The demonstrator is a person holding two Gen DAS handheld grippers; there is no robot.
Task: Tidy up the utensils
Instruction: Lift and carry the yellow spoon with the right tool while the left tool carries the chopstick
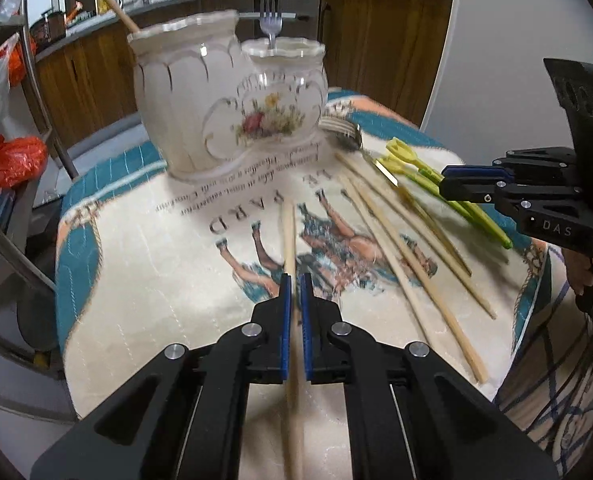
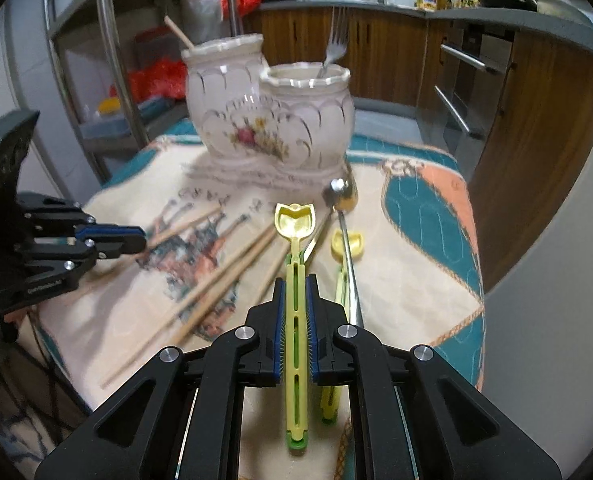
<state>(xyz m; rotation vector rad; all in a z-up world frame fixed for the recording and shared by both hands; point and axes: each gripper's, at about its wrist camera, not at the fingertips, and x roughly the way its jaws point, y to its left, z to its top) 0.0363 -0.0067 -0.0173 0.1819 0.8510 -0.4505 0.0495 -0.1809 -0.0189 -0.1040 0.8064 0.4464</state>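
Left wrist view shows the left gripper (image 1: 295, 280) clamped on a chopstick (image 1: 288, 232) and the right gripper (image 2: 295, 286) clamped on a spoon (image 2: 295, 240), so both likely go next into the holder (image 2: 272, 120) at 12 o'clock.

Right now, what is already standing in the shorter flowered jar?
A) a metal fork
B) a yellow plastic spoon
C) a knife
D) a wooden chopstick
A: a metal fork stands tines-up in the shorter jar; the chopstick sticks out of the taller jar behind it.

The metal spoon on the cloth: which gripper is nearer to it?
Right. The right gripper, shut on a yellow spoon, sits just beside the metal spoon; the left gripper, holding a chopstick, is beyond the loose chopsticks.
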